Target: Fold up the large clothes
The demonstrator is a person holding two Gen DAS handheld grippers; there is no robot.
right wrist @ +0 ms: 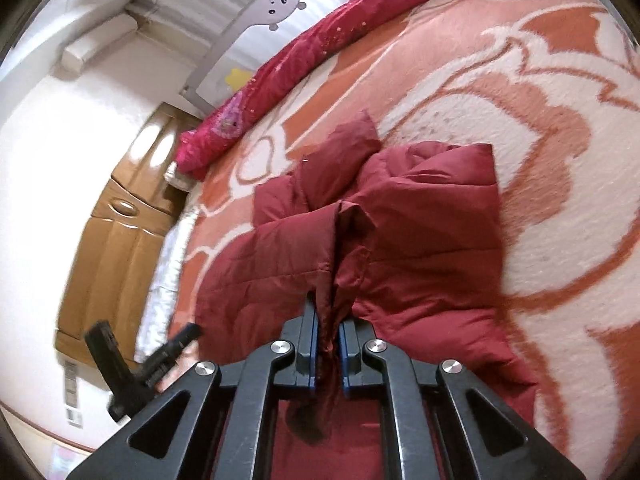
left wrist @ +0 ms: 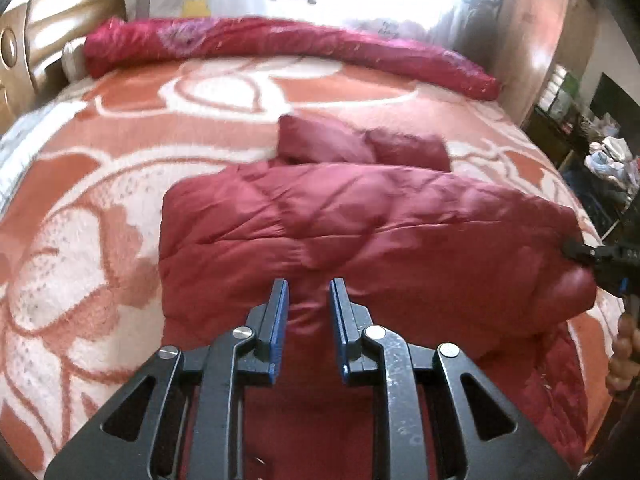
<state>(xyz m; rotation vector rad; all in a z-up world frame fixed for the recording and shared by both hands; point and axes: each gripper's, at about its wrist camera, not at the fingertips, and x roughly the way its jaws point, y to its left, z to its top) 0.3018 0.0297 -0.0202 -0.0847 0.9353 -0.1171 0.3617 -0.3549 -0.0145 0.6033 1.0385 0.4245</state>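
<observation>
on fuzzy blanket [left wrist: 100,208], quilted puffy jacket [left wrist: 360,232]

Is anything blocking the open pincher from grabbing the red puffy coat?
Nothing visible. The left gripper hangs open right over the red jacket, only air between. The right gripper already pinches a bunch of its fabric.

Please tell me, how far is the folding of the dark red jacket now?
Partly done: the jacket lies on the bed blanket as a puffy bundle. In hand: the right gripper pinches a fabric edge; the left gripper is open above it, holding nothing. Left: a part sticks out beyond, unfolded.
</observation>
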